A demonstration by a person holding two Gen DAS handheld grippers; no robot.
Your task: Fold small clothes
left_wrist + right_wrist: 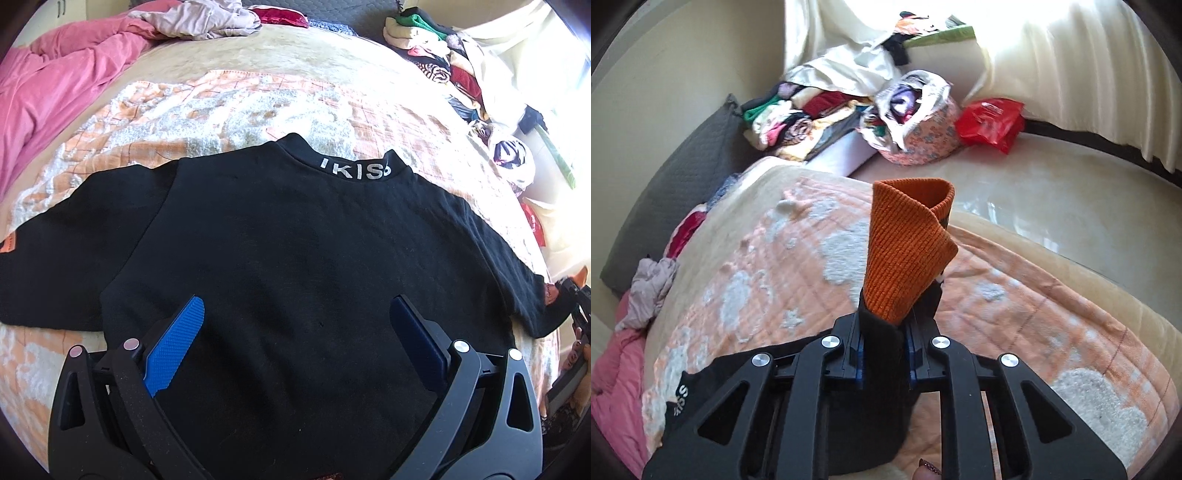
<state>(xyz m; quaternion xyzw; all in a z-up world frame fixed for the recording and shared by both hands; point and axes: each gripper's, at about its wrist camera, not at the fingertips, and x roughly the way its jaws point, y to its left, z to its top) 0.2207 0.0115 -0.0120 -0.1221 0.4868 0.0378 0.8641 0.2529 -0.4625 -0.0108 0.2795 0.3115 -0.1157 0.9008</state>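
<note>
Sunlit and cluttered, the bedroom offers one flat working surface: a bed under a peach quilt point(229, 99) with white fleecy patches. On it, the right claw point(884, 314) is pressed together on the end of the right sleeve point(517, 273) of a black sweatshirt point(295, 240), its pads pinching the black cloth so that the orange ribbed cuff point(908, 251) stands up beyond the fingertips. The left claw point(295, 321) hangs spread above the sweatshirt's lower body, holding nothing.

The sweatshirt lies flat, collar to the far side, sleeves stretched out left and right, so its long axis runs across the bed. From the right claw the body lies to the left; folding the sleeve inward would, I judge, mean carrying the cuff that way, across the chest. The left sleeve point(55, 266) lies nearer the left claw.

Quilt shows bare beyond the collar. A pink duvet point(55, 85) crowds the far left; a pile of clothes point(798, 122) and a red bag point(990, 118) sit far right.
</note>
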